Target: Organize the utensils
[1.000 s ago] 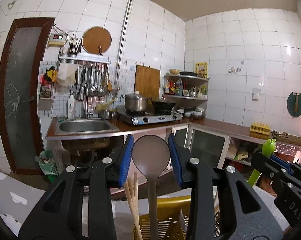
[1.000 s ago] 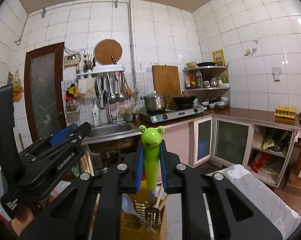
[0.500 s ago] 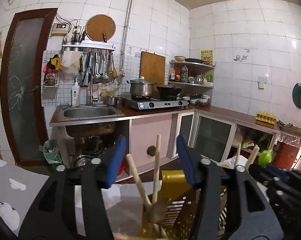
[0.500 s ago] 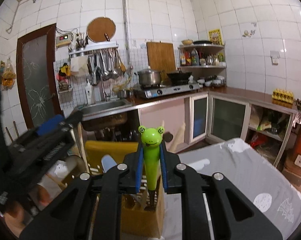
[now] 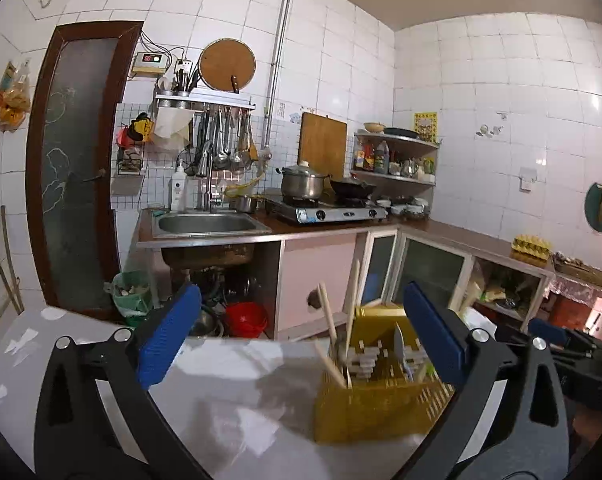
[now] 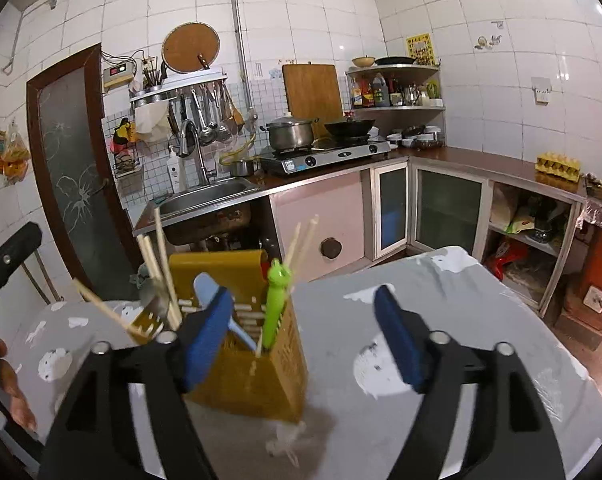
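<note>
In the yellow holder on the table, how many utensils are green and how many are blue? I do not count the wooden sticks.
Green utensil: 1
Blue utensil: 1
Total: 2

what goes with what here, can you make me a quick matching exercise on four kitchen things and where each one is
Things:
1. frog-handled fork
2. steel pot
3. egg tray
4. round wooden board

Places:
A. hanging on the wall
B. on the stove
C. standing in the yellow holder
D. on the counter at the right

Pairs: 1-C, 2-B, 3-D, 4-A
</note>
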`<state>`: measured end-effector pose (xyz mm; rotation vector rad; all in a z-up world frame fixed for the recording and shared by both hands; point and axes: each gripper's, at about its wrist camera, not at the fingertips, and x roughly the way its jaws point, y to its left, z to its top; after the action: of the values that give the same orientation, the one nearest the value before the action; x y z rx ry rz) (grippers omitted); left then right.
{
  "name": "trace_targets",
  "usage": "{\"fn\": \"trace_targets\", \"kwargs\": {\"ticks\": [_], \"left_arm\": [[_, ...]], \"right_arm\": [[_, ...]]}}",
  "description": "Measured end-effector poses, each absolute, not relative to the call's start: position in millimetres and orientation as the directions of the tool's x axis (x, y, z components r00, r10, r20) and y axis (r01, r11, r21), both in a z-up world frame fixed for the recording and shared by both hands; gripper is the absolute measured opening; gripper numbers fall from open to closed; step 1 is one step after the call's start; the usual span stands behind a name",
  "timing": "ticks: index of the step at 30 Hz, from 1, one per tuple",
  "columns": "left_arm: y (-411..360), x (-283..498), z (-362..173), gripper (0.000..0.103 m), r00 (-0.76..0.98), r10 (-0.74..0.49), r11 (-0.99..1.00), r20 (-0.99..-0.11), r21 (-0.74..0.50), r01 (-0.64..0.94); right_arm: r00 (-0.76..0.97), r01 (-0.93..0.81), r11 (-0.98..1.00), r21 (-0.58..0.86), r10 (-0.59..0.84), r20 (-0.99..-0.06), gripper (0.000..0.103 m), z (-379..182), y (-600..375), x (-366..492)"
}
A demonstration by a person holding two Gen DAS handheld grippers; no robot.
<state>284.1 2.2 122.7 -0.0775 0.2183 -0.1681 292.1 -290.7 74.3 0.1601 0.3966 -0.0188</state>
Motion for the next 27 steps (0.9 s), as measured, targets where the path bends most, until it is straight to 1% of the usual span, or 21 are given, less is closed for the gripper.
{"fn": "trace_targets", "kwargs": {"ticks": [1,3,6,8,10,16,23,25,27], "left_arm": [[3.5,277.3,121.1,0.098,0.96,-0.179,0.982,-0.217,-0.093,0.162],[6.1,256.0,115.1,0.098,0.956,-0.177,0.983,-0.232,-0.082,0.162],[10.4,223.8,101.5,0.098,0.954,-0.16,0.986,-0.254,-0.077,0.145],[13.6,207.1,91.3,0.098,0.945,-0.178,0.983,-0.275,-0.095,0.158],[14.5,188.4,78.8,0.098,0.94,-0.179,0.983,-0.292,-0.094,0.158],[12.8,144.6,41.2,0.098,0.94,-0.15,0.988,-0.305,-0.074,0.134],[1.9,124.9,11.8,0.098,0.954,-0.103,0.994,-0.282,-0.008,0.105],[1.3,119.4,7.3,0.098,0.962,-0.092,0.995,-0.257,-0.001,0.095],[-0.3,118.3,4.9,0.098,0.964,-0.089,0.996,-0.251,0.003,0.092]], "right_arm": [[0.924,0.048,0.988,0.148,0.013,-0.383,0.082,73.9,-290.6,285.3],[0.926,0.047,0.99,0.135,0.007,-0.377,0.09,70.7,-288.8,263.2],[0.929,0.039,0.992,0.121,0.009,-0.371,0.096,62.9,-284.1,231.7],[0.93,0.035,0.993,0.117,0.011,-0.367,0.099,56.2,-280.0,211.1],[0.932,0.031,0.993,0.113,0.012,-0.362,0.099,50.6,-275.2,194.1],[0.934,0.01,0.998,0.058,0.012,-0.356,0.099,26.4,-256.1,141.9],[0.95,0.031,0.999,0.02,-0.023,-0.312,0.099,5.6,-251.9,110.9],[0.952,0.039,0.999,0.031,-0.028,-0.306,0.099,1.1,-253.0,104.2],[0.959,0.036,0.998,0.046,-0.022,-0.284,0.099,-1.7,-255.8,97.2]]}}
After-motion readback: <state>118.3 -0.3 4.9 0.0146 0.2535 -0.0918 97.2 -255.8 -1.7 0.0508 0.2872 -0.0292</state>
